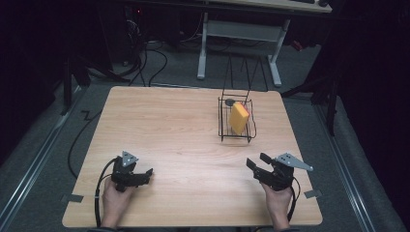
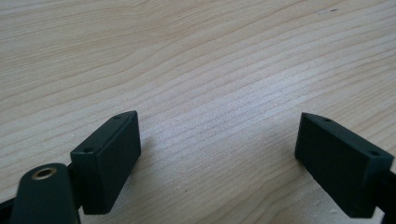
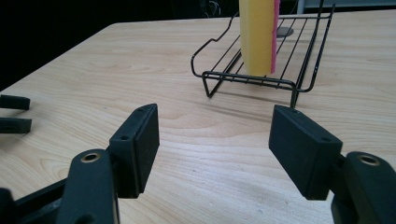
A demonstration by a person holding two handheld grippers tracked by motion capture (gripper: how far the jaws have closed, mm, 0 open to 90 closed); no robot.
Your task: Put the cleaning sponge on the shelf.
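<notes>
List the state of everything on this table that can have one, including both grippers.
Sponge: standing on edge inside the rack, leaning a little.
Wire rack: upright on the table, holding the sponge.
Left gripper: jaws open, nothing between them, low over bare wood.
Right gripper: jaws open, nothing between them, pointed toward the rack and apart from it.

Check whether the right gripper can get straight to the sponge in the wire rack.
Probably yes. The right gripper has open, empty jaws facing the sponge, which stands upright in the wire rack; bare table lies between.
</notes>
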